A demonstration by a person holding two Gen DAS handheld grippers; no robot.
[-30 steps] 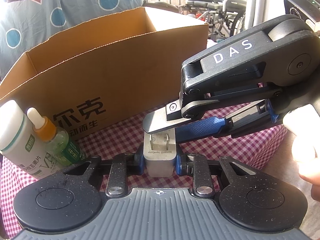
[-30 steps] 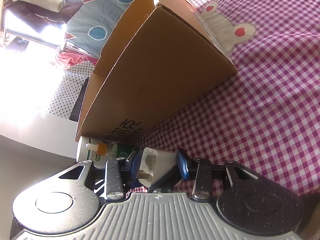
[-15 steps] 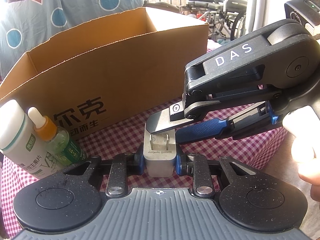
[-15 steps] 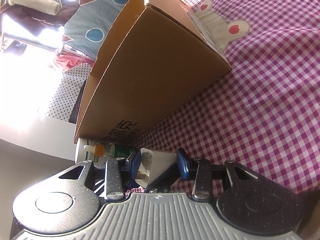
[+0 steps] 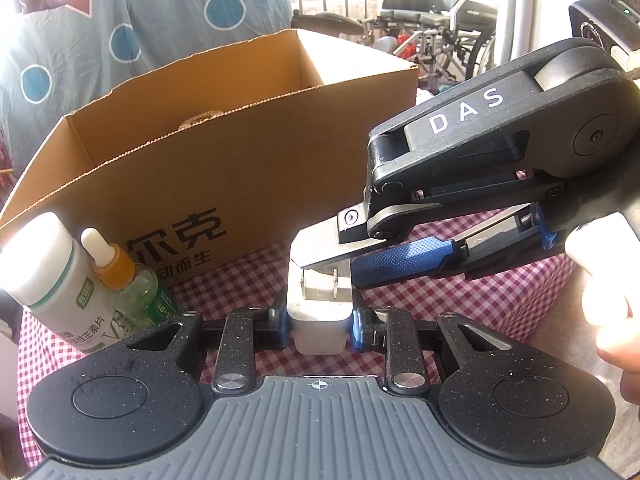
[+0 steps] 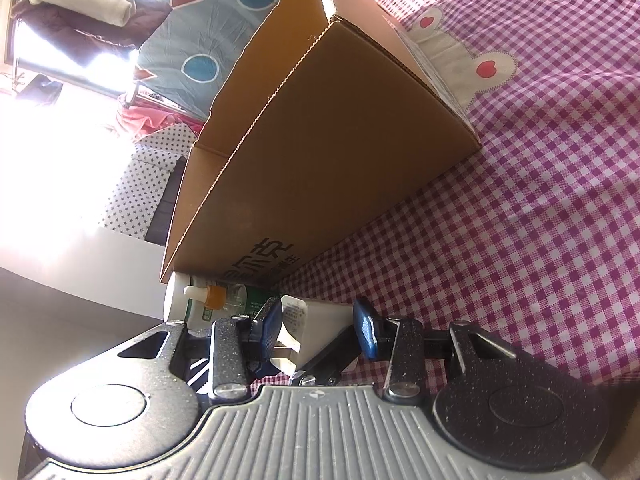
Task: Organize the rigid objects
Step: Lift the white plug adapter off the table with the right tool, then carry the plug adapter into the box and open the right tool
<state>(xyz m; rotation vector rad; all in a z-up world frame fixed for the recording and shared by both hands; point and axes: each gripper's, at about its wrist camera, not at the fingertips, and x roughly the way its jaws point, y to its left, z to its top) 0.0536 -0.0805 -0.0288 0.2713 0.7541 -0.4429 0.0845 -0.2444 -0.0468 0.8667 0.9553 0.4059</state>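
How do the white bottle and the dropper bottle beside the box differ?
The white bottle is opaque, wide and has a flat white cap; the dropper bottle is clear greenish, slimmer, with an orange collar and a white dropper tip. The white bottle stands taller and further left in the left wrist view, with the dropper bottle next to it on its right. Both stand upright on the checked cloth in front of the cardboard box, and neither is held.

Two bottles (image 5: 76, 280) left of charger (image 5: 319, 320), box (image 5: 224, 152) behind.
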